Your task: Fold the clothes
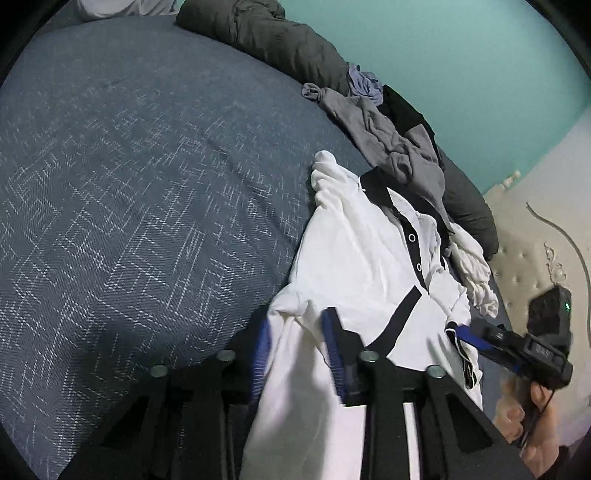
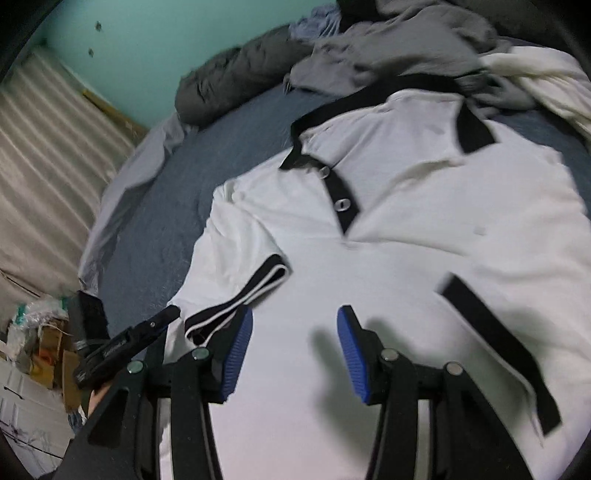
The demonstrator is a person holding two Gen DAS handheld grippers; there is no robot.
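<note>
White shirt point(image 2: 406, 258) with a black collar and two buttons, spread front-up on the blue bed cover point(image 1: 129, 184). One short sleeve point(image 2: 240, 295) with a black and white band, lying folded in on the shirt's front.

Left claw point(image 1: 297, 350) clamped on a bunched edge of the shirt, white cloth squeezed between its two blue pads. Right claw point(image 2: 293, 350) just above the shirt's lower front, pads well apart, nothing between them (only its shadow on the cloth below). Tip of the right claw close beside the banded sleeve, seen from the left camera. A hand point(image 1: 532, 417) wrapped around the right claw's handle.

Past the collar, a messy heap of grey clothes point(image 1: 388, 136), partly lying over the top of the shirt. Next to that heap, a crumpled cream cloth point(image 1: 476, 273). Farther back, a dark quilt point(image 1: 266, 33) rolled along the far edge of the bed. Behind everything, a green wall point(image 1: 443, 55).
</note>
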